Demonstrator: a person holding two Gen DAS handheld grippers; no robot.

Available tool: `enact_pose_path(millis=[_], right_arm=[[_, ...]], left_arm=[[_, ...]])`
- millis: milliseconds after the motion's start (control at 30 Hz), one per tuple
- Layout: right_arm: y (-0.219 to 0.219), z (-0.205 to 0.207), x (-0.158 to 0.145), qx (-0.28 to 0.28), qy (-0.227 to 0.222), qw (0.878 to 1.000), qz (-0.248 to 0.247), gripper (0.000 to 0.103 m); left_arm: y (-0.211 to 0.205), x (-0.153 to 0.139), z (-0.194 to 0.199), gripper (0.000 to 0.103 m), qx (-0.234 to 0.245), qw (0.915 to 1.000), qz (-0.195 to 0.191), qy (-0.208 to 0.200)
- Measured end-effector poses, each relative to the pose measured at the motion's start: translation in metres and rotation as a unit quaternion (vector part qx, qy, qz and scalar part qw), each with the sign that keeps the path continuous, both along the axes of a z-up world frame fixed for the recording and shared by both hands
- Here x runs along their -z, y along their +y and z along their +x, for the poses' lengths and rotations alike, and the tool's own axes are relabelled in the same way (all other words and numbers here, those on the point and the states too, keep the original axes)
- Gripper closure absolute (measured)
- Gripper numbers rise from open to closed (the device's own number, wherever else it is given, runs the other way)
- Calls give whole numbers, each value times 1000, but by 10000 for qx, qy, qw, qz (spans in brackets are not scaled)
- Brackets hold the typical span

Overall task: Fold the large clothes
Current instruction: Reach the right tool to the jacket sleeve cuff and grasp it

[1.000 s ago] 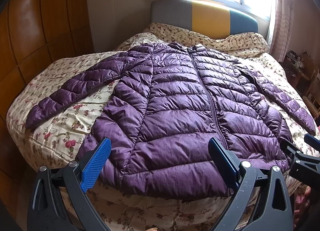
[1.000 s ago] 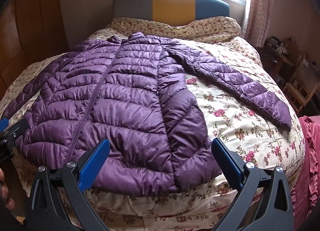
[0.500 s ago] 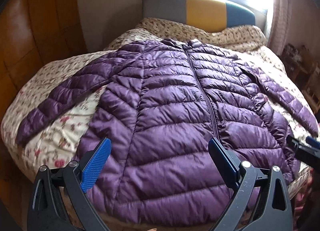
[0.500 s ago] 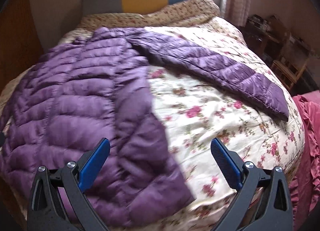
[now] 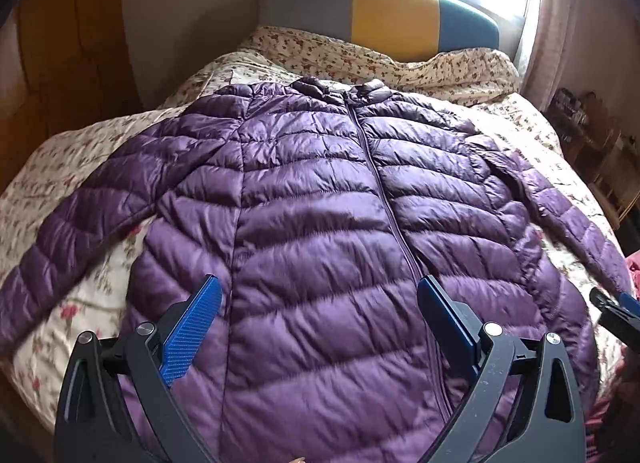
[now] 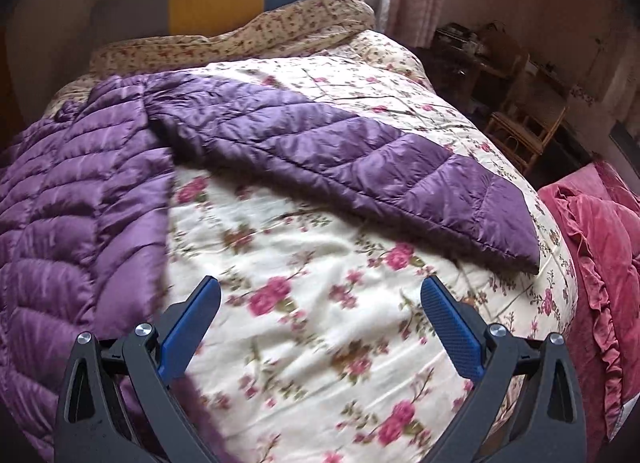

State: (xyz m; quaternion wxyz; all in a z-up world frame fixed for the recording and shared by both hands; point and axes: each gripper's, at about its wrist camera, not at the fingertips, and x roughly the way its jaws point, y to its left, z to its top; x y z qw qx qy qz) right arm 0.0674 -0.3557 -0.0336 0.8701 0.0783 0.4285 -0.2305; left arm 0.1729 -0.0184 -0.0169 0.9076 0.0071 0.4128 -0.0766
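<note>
A purple quilted down jacket (image 5: 320,203) lies flat and zipped, front up, on the floral bedspread (image 5: 72,151), both sleeves spread out. My left gripper (image 5: 320,295) is open and empty, hovering over the jacket's lower front near the hem. My right gripper (image 6: 320,295) is open and empty over bare bedspread (image 6: 320,263), between the jacket's body (image 6: 80,191) and its right sleeve (image 6: 360,159). The sleeve's cuff (image 6: 500,219) lies ahead and to the right. The right gripper's tip (image 5: 616,311) also shows at the right edge of the left wrist view.
A grey, yellow and blue headboard (image 5: 392,19) stands under a bright window at the far end. A wooden wardrobe (image 5: 60,43) is on the left. A wooden chair (image 6: 524,131) and a red ruffled blanket (image 6: 592,247) are beside the bed on the right.
The left gripper moved forward over the jacket's hem. The right gripper swung right, from over the jacket's body to the bedspread near the right sleeve. Both stayed open.
</note>
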Motion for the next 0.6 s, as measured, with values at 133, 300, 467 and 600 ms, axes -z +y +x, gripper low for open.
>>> enact_pose_path(millis=[133,300,467,600], right_arm=[[-18,5,9,182,18,9997,155,4],[-62,7,25,742,-173,9910,1101,16],[-106,-4,28,1497,-678,9684,1874,31],[-138,-15,28,2093,-1061,9415,2419,42]], left_arm=[[-2,10,25,5,47,9999,96,80],[-5,21,53,5,80,9996,208,162],[-5,33,78,5,29,9993,228,278],[0,39,95,4,-112,9991,228,334]])
